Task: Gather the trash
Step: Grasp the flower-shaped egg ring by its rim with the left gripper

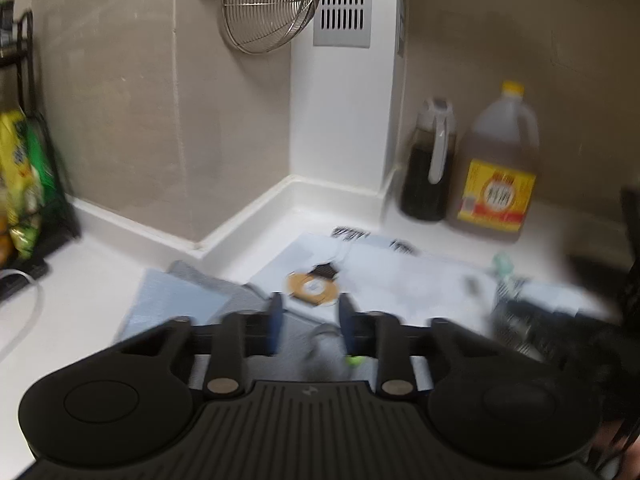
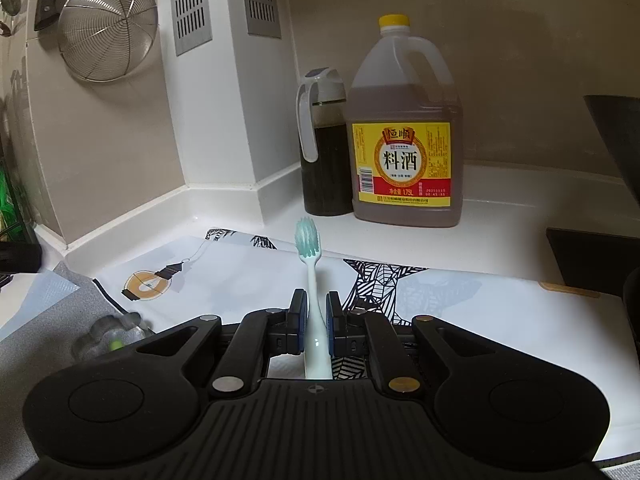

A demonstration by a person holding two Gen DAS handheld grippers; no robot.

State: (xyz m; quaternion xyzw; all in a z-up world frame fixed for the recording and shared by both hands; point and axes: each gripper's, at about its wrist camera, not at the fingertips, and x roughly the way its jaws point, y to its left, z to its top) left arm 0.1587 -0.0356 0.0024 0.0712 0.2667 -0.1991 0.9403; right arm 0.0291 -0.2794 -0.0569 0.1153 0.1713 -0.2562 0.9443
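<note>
My right tongs (image 2: 316, 312) pinch the toothbrush (image 2: 311, 280) above the printed cloth (image 2: 480, 312), bristles toward the yellow-capped jug (image 2: 406, 128), sharp only in that view, while my left tongs (image 1: 310, 324) are closed on a blurred clear scrap (image 1: 326, 346).

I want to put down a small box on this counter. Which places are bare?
Bare counter lies right of the wine jug, up to the dark block. The printed cloth is also mostly free. It is crowded by the wall, where the dark bottle touches the jug.
</note>
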